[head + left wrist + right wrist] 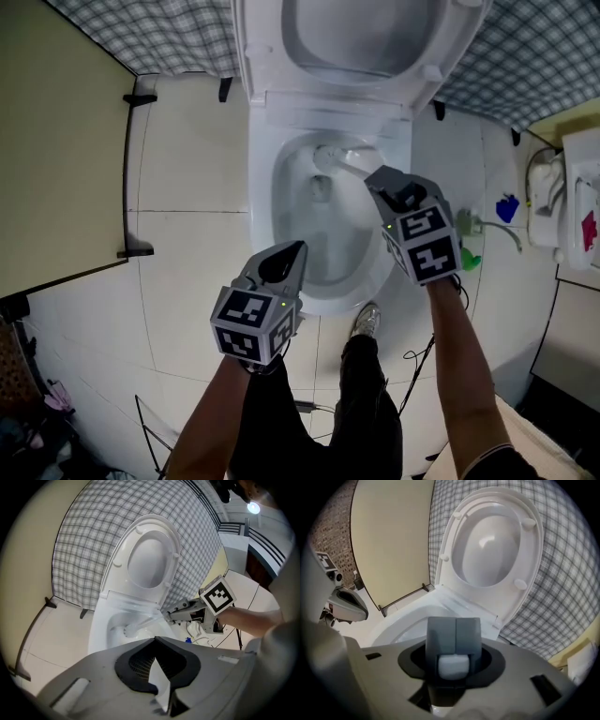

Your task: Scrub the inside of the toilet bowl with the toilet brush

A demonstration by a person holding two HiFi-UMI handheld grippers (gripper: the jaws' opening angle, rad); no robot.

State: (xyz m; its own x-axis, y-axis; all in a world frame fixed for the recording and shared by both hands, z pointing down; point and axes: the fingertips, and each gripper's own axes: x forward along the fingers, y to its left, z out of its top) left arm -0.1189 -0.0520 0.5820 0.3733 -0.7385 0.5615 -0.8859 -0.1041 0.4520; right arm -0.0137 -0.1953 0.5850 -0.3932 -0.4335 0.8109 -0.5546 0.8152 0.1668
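The right hand-held gripper [377, 180] pinches the toilet brush [333, 159] by its handle, long axis slanting near-right to far-left, head down inside the toilet bowl [262, 192]'s far end, while the left hand-held gripper [296, 251] hangs pressed together, empty.

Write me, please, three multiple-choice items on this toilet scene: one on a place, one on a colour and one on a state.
1. Where is the head of the toilet brush?
A. on the floor
B. inside the bowl
C. beside the toilet

2. What colour is the brush?
A. white
B. red
C. black

3. How is the toilet lid?
A. shut
B. raised
C. taken off

Answers:
1 B: the right gripper holds the handle, and the head lies within the rim.
2 A: handle and head both look white.
3 B: the lid stands up against the checked wall.
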